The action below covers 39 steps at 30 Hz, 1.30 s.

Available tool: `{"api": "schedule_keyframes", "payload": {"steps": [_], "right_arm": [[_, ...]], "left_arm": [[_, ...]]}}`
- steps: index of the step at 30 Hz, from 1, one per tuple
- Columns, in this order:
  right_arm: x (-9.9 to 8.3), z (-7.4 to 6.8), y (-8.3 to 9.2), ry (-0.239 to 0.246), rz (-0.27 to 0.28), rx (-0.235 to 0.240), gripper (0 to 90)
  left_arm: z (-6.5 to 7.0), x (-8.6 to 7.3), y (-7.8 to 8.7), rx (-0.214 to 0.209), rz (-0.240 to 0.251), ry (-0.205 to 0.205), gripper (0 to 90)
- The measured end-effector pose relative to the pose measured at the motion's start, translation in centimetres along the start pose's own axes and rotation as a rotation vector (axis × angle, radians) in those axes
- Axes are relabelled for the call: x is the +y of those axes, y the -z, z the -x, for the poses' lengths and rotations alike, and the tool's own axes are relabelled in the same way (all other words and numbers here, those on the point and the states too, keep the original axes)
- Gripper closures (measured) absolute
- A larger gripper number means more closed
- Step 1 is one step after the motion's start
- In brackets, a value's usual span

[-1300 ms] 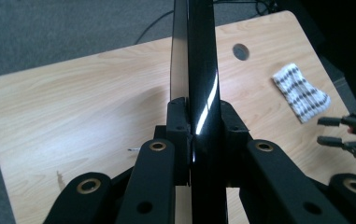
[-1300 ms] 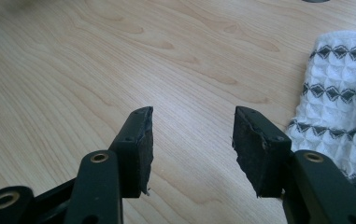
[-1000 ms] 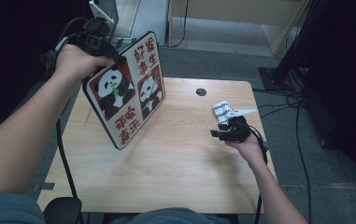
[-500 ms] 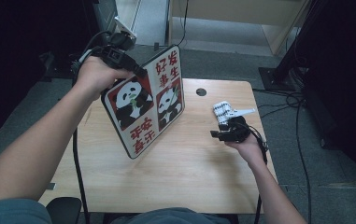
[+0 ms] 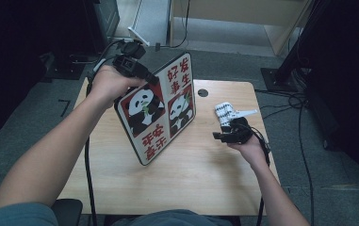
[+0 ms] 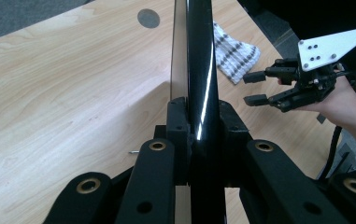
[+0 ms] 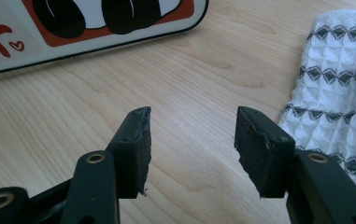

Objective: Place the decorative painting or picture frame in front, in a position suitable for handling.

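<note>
A flat board (image 5: 160, 113) with panda pictures and red characters stands tilted over the wooden table (image 5: 191, 179). My left gripper (image 5: 153, 79) is shut on its upper edge. In the left gripper view the jaws (image 6: 199, 126) clamp the board (image 6: 199, 56) edge-on. My right gripper (image 5: 217, 136) hovers low at the table's right side, pointing toward the board. Its jaws (image 7: 192, 140) have just been opening and stand apart with nothing between them. A white patterned cloth (image 5: 225, 113) lies just beyond it, also seen as the cloth (image 7: 339, 84) to the right of the jaws.
A round dark hole (image 5: 203, 92) sits near the table's far edge. Cables (image 5: 281, 108) trail on the grey floor at the right. Bare wood lies in front of the board and at the near edge.
My left hand has carried the board to the right and a little lower, toward the middle of the table. The right hand has stayed in place.
</note>
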State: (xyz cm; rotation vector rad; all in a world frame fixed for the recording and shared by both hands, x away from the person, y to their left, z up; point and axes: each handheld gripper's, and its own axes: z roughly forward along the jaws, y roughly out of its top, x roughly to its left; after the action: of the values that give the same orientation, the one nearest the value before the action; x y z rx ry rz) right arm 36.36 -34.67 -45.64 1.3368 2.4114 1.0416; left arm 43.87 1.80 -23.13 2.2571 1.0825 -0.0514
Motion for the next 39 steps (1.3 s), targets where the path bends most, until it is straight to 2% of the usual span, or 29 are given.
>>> {"api": "schedule_keyframes", "payload": {"steps": [13, 21, 23, 25, 26, 27, 30, 31, 32, 34, 39], "right_arm": [[0.0, -0.1, -0.2, 0.008, 0.002, 0.009, 46.9], [0.0, -0.1, -0.3, 0.007, -0.002, 0.01, 46.9], [0.0, -0.1, -0.3, 0.008, -0.003, 0.01, 46.7], [0.0, -0.1, -0.3, 0.008, -0.003, 0.009, 46.6], [0.0, -0.1, -0.3, 0.008, -0.003, 0.009, 46.6], [0.0, -0.1, -0.4, 0.012, -0.002, 0.012, 46.6], [0.1, -0.1, -0.4, 0.015, -0.003, 0.012, 46.6], [0.1, -0.2, -0.4, 0.015, -0.005, 0.014, 46.5], [0.1, -0.2, -0.4, 0.015, -0.005, 0.014, 46.5], [0.1, -0.2, -0.4, 0.019, -0.006, 0.015, 46.5], [0.1, -0.2, -0.4, 0.018, -0.008, 0.015, 46.4]], "left_arm": [[-0.7, -0.7, -0.4, -0.027, 0.004, 0.03, 78.8], [-0.8, -0.7, -0.5, -0.015, 0.0, 0.025, 78.2], [-1.0, -0.8, -0.5, -0.01, 0.0, 0.036, 76.2], [-1.2, -0.9, -0.5, -0.004, 0.0, 0.041, 69.1], [-1.2, -0.9, -0.5, 0.003, -0.002, 0.041, 69.1], [-1.4, -0.9, -0.5, 0.0, -0.003, 0.053, 63.9], [-1.7, -0.9, -0.5, 0.011, -0.006, 0.066, 59.9], [-1.8, -0.9, -0.5, 0.012, -0.006, 0.068, 51.4], [-1.8, -0.8, -0.6, 0.0, -0.004, 0.065, 51.4], [-1.7, -0.8, -0.7, 0.01, -0.019, 0.06, 46.9], [-1.7, -0.9, -0.6, -0.001, -0.008, 0.063, 44.2]]}}
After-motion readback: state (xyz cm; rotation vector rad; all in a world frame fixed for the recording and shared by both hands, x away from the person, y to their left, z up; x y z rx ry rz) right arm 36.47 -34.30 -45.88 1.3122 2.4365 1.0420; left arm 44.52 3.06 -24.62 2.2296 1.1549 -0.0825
